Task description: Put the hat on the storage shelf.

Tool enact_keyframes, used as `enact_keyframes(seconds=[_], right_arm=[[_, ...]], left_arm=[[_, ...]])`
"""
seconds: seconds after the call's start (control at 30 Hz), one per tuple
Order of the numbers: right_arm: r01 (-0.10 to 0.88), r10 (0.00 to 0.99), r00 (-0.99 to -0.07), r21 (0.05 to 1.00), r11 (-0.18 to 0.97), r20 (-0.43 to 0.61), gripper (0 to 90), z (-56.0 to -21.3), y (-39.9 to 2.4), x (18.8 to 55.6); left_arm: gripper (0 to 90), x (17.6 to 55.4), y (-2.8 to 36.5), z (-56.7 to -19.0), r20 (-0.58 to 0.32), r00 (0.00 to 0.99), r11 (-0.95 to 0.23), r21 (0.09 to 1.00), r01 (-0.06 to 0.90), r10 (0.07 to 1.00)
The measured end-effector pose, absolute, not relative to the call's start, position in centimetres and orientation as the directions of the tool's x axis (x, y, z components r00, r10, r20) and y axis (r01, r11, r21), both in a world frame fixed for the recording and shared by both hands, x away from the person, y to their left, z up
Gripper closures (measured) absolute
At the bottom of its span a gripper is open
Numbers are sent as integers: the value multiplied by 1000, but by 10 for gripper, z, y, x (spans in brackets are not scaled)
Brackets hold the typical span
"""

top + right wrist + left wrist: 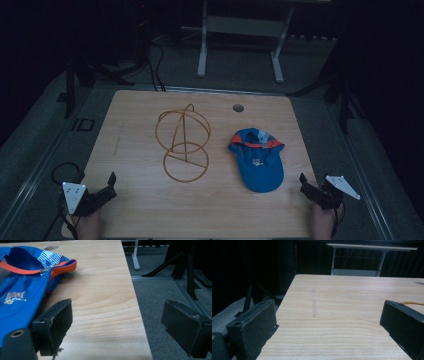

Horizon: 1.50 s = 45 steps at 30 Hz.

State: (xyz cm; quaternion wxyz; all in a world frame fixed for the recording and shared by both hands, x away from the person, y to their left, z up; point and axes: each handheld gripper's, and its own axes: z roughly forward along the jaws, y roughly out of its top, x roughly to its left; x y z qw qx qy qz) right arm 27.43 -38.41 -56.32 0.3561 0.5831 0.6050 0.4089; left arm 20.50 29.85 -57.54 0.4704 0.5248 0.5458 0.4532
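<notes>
- Both grippers sit at the near edge of the surface, left gripper and right gripper, jaws wide apart, holding nothing.
- Wire hat stand stands bare mid-surface.
- Blue cap lies just right of the stand, apart from it, untouched; placing it appears wholly undone.

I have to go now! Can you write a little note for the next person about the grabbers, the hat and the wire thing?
Left gripper: open, holding nothing, at the table's near left corner.
Right gripper: open, holding nothing, at the near right edge.
Blue cap: lies on the table right of centre, close to the right gripper.
Wire stand: upright at centre, bare.
Done: nothing yet. Left: probably the cap goes onto the stand.
</notes>
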Motion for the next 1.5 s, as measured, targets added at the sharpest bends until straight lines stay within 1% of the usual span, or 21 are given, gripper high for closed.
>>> enact_keyframes(seconds=[0.17, 0.37, 0.43, 0.53, 0.6, 0.77, 0.8, 0.97, 1.1, 1.23, 1.33, 1.43, 1.5], right_arm=[[427, 997, -43, 903, -42, 67, 101, -563, -387, 276], [433, 997, -48, 901, -32, 58, 101, -563, -387, 277], [453, 995, -72, 891, -32, 72, 160, -561, -388, 280], [470, 995, -72, 883, -22, 63, 151, -555, -389, 287], [485, 991, -99, 874, -29, 88, 150, -549, -390, 293], [521, 981, -161, 853, -9, 109, 133, -528, -388, 310], [530, 976, -179, 848, -9, 122, 132, -523, -386, 314], [543, 965, -238, 839, 34, 115, 131, -506, -374, 329], [538, 940, -314, 840, 63, 131, 133, -494, -362, 342], [531, 916, -382, 840, 106, 126, 130, -483, -347, 355], [532, 908, -400, 838, 120, 124, 128, -477, -336, 366], [528, 906, -415, 833, 164, 84, 126, -474, -323, 377], [532, 894, -441, 825, 189, 79, 127, -474, -314, 384]], left_arm=[[11, 205, 298, -575, -42, -18, 44, 986, 163, 999], [11, 205, 298, -575, -49, -31, 54, 982, 178, 998], [11, 205, 298, -574, -48, -37, 54, 982, 181, 998], [11, 206, 296, -574, -32, -39, 39, 981, 188, 999], [11, 206, 294, -574, -17, -47, 26, 981, 192, 999], [11, 207, 292, -574, 12, -65, 1, 979, 205, 998], [11, 207, 292, -574, 12, -67, 2, 979, 204, 998], [11, 208, 292, -574, 11, -70, 3, 979, 204, 997], [11, 207, 293, -574, -3, -67, 17, 979, 202, 998], [11, 207, 294, -574, -3, -68, 16, 981, 194, 998], [11, 207, 293, -574, 4, -66, 9, 981, 191, 998], [11, 207, 293, -574, 1, -64, 11, 982, 191, 998], [11, 207, 294, -574, -3, -63, 15, 981, 191, 998]])
